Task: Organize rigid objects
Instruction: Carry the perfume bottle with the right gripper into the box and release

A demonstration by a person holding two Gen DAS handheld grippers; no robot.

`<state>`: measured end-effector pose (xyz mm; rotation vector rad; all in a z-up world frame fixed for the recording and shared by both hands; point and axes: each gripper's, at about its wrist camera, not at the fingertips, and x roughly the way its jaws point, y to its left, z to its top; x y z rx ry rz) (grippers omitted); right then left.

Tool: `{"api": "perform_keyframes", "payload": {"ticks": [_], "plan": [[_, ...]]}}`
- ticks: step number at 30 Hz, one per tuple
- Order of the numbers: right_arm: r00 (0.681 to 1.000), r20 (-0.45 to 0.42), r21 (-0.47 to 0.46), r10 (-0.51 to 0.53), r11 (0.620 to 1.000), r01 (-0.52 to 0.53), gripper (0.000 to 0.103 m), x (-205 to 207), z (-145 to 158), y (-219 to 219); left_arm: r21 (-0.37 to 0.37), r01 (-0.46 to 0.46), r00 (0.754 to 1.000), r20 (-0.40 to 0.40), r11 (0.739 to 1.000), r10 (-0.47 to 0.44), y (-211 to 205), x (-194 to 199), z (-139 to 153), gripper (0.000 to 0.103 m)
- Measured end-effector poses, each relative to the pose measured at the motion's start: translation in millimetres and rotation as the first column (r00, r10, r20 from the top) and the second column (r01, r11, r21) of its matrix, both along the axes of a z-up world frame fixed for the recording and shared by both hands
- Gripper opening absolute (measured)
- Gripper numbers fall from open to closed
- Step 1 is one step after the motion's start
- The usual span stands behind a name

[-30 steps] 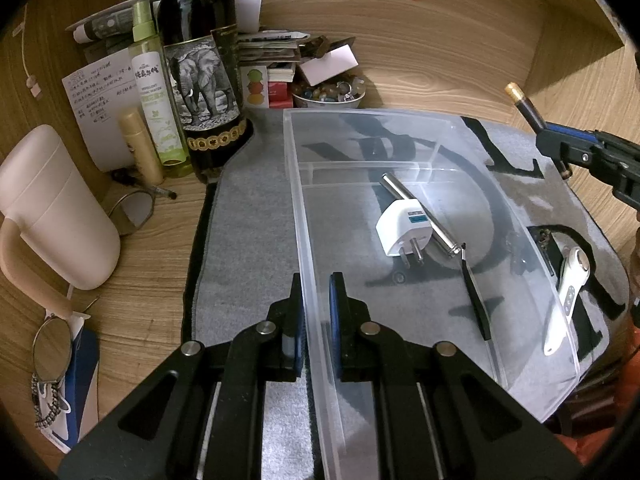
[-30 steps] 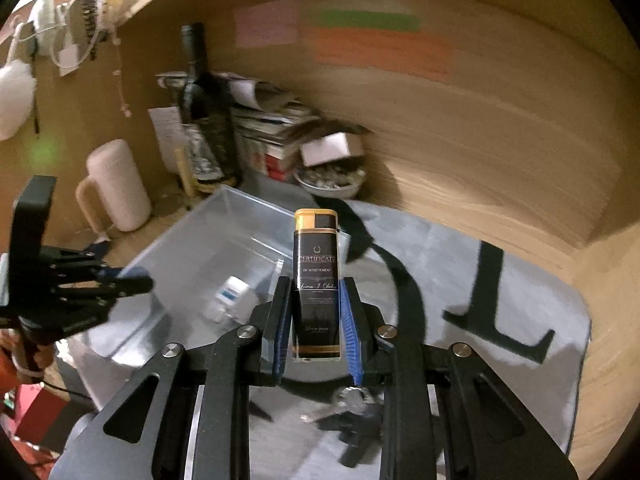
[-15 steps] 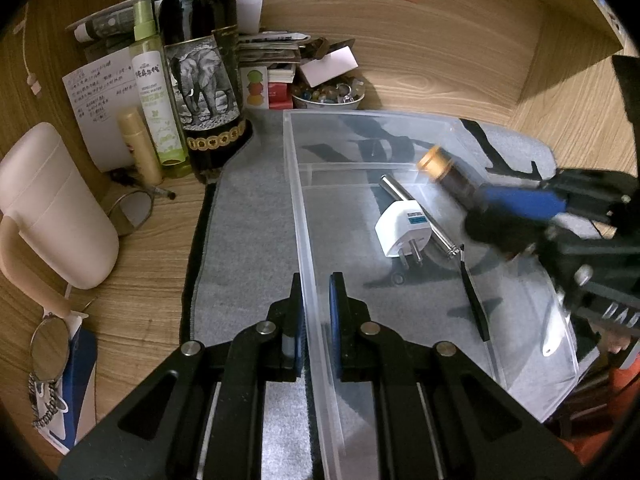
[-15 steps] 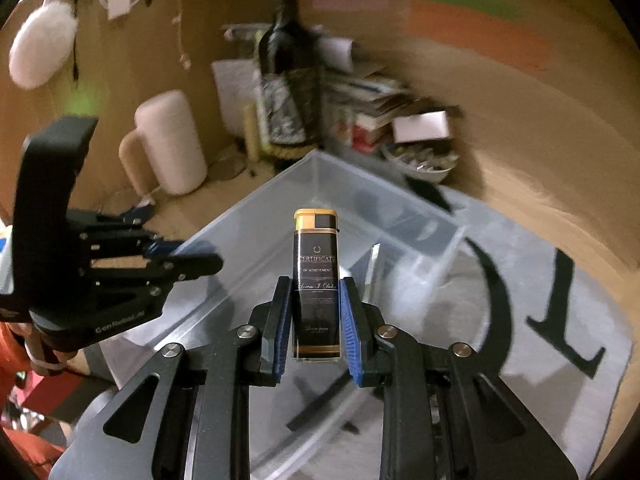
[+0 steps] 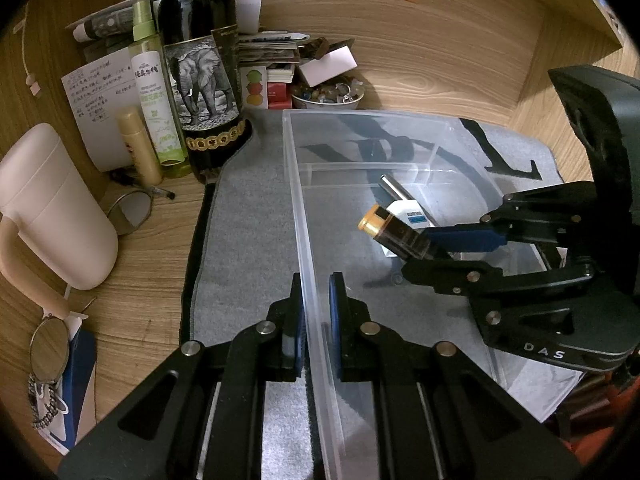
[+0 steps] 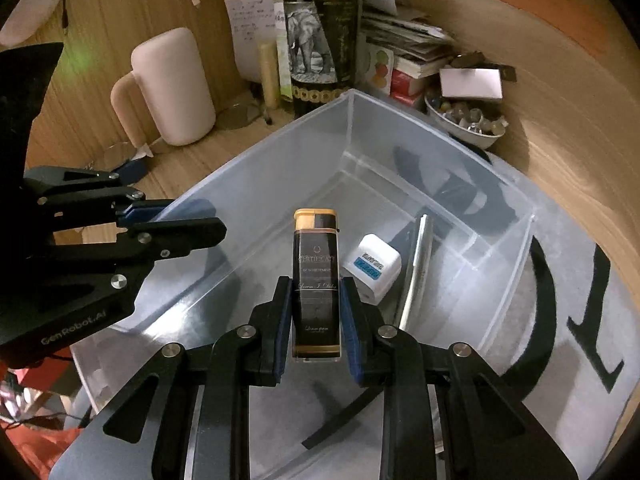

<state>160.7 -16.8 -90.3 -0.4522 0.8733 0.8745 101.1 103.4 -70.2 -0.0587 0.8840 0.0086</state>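
- Left tool [image 5: 316, 300] pinching the clear bin's [image 5: 304, 216] side wall, jaws narrow.
- Right tool [image 6: 316, 300] gripping a black-and-gold lighter [image 6: 316, 276], hovering inside the bin above a white plug adapter [image 6: 372, 266], away from the counter's edges.

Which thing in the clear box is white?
The plug adapter, a white cube with a blue label. The metal rod beside it is silver, and the strip is black.
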Motion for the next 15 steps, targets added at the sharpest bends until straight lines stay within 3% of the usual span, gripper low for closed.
{"api": "perform_keyframes", "payload": {"ticks": [7,15], "plan": [[1.0,0.006,-0.005,0.003,1.0,-0.003,0.022,-1,1,0,0.0,0.001,1.0,-0.002,1.0,-0.001,1,0,0,0.009],[0.997,0.072,0.062,-0.018,0.998,0.014,0.041,-7,24,-15,0.003,-0.002,1.0,-0.005,1.0,0.002,-1,1,0,0.009]]}}
